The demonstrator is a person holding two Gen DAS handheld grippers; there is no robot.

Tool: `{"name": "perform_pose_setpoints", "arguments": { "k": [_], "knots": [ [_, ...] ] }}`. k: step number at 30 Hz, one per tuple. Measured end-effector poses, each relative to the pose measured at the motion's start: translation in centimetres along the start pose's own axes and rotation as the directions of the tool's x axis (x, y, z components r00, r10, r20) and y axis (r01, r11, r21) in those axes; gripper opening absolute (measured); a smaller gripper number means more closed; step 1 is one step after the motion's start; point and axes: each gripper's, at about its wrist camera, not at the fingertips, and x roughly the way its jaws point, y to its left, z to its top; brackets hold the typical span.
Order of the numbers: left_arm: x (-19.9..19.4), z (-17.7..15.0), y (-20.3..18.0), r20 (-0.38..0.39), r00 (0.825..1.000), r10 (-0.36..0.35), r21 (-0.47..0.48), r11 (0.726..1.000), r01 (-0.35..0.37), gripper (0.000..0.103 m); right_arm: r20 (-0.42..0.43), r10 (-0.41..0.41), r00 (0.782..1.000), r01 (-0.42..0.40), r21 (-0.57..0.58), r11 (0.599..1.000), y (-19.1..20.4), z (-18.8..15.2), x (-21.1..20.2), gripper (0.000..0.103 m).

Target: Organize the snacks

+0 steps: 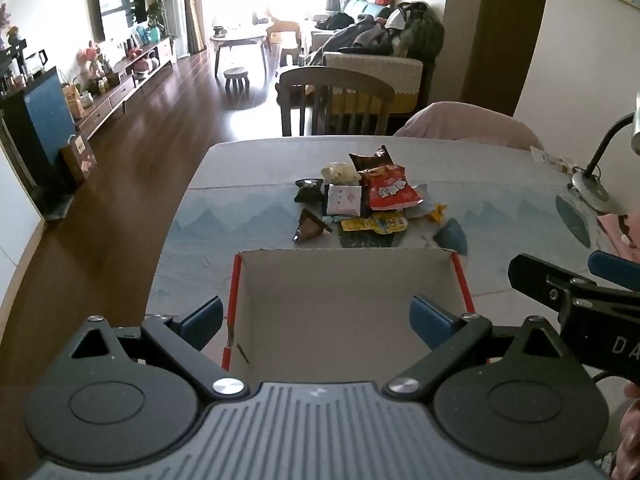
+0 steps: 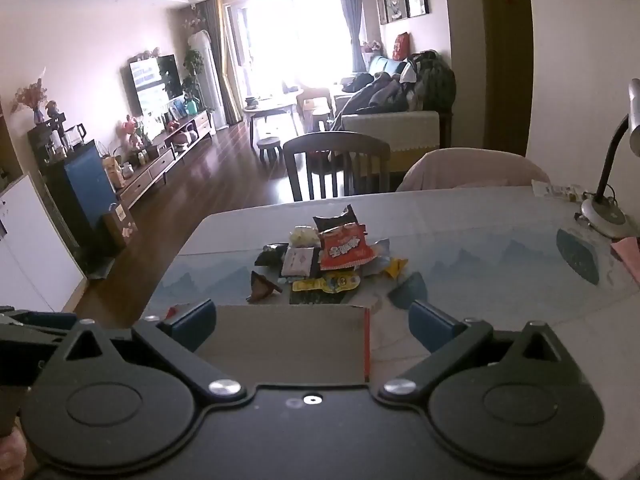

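Left wrist view: box [image 1: 344, 296] holds nothing; the snacks [image 1: 372, 196] lie piled on the table [image 1: 500, 200] just beyond it. Left gripper [image 1: 316, 320] and right gripper [image 2: 312, 326] are spread, holding nothing. Sorting appears not yet begun.

one box [image 1: 348, 280], two chairs [image 1: 336, 96] (snacks uncountable)

Left gripper [image 1: 316, 320] level, pointing forward, jaws spread wide, blue pads [image 1: 430, 322] empty. Right gripper [image 2: 312, 326] same: jaws wide, nothing between pads [image 2: 432, 326]. Side by side, right one's fingers [image 1: 612, 266] visible at left view's right edge, angled inward.
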Motion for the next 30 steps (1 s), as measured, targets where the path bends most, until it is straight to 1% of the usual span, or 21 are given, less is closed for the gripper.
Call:
{"name": "perform_pose_setpoints", "arguments": {
  "k": [1, 16, 23, 30],
  "knots": [
    [0.0, 0.0, 0.0, 0.000, 1.000, 0.000, 0.000, 1.000, 0.000, 0.100, 0.003, -0.003, 1.000, 0.003, -0.003, 1.000, 0.2, -0.6, 0.1, 0.103],
    [-0.4, -0.1, 0.0, -0.015, 1.000, 0.002, -0.017, 1.000, -0.002, 0.100, -0.009, 0.004, 1.000, -0.004, 0.011, 1.000, -0.1, -1.6, 0.3, 0.103],
    [0.2, -0.1, 0.1, -0.035, 0.999, 0.003, -0.025, 1.000, -0.004, 0.100, -0.021, -0.004, 1.000, 0.004, 0.006, 1.000, 0.0, -1.8, 0.5, 0.103],
    [0.3, -0.2, 0.2, -0.035, 0.999, 0.003, -0.024, 1.000, -0.004, 0.100, -0.023, -0.006, 1.000, 0.006, 0.006, 1.000, 0.0, -1.7, 0.5, 0.103]
  ]
}}
